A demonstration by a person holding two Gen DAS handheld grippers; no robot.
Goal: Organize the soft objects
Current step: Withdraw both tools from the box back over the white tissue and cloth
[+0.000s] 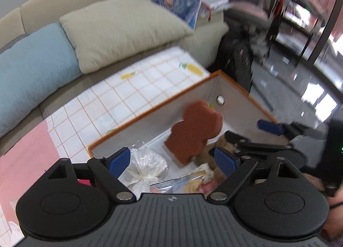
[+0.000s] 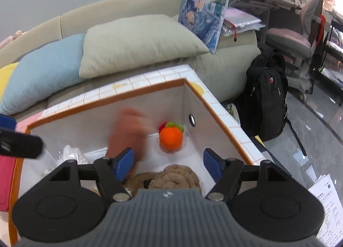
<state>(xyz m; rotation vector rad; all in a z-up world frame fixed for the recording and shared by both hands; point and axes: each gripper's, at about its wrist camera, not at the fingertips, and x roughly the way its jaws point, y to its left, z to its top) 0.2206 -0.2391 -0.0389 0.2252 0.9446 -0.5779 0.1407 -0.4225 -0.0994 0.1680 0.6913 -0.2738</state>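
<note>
1. The setting was a living room: a beige sofa with a blue cushion and a green cushion stood behind a low table covered in a checked cloth, and a black backpack sat on the floor to the right.
2. An orange-rimmed box rested on the cloth and held the soft things.
3. A brown sponge-like shape appeared tilted and blurred inside the box, apparently dropping or tipping; neither gripper touched it.
4. The left gripper was spread wide and held nothing. The right gripper was likewise spread and empty, poised over a rolled brown towel.
5. A knitted orange fruit lay in the far corner, and a clear plastic bag lay near the left wall.
6. Risk, as a judgement: the brown shape might land on the fruit or lean on the wall, leaving the box untidy.
7. The two grippers worked near each other over one box, so their fingers might collide.
8. Open room seemed best in the box's white middle floor; the walls closed in the corners, and the table's right edge dropped to the floor just beyond the box.
</note>
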